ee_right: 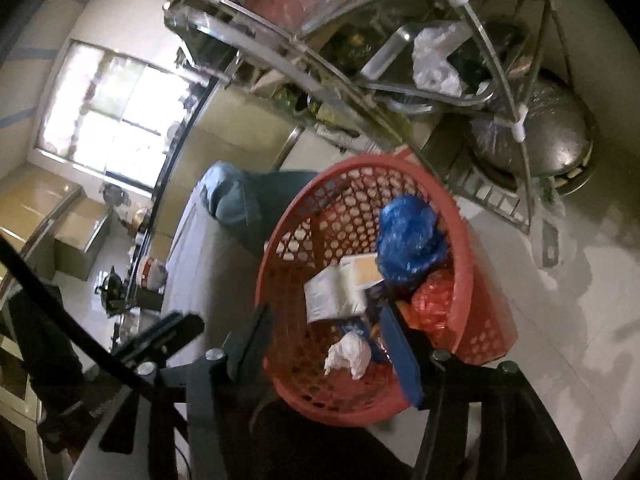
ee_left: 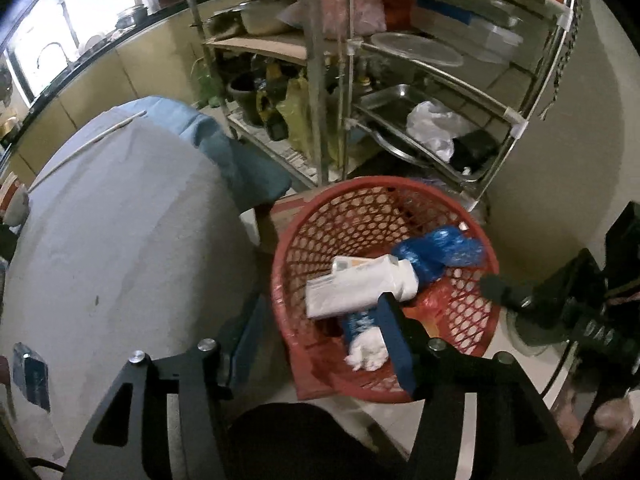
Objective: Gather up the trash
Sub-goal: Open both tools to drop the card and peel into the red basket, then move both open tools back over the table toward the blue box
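A red mesh basket stands on the floor beside the table; it also shows in the right wrist view. In it lie a white carton, a blue plastic bag, a crumpled white tissue and an orange bag. My left gripper is open and empty above the basket's near rim, one finger outside it and one over it. My right gripper is open and empty above the same rim. The right gripper also shows at the right edge of the left wrist view.
A table with a grey cloth fills the left; a blue packet lies near its front edge. A steel rack with pans, trays and bags stands behind the basket. A kitchen counter and window run along the far left.
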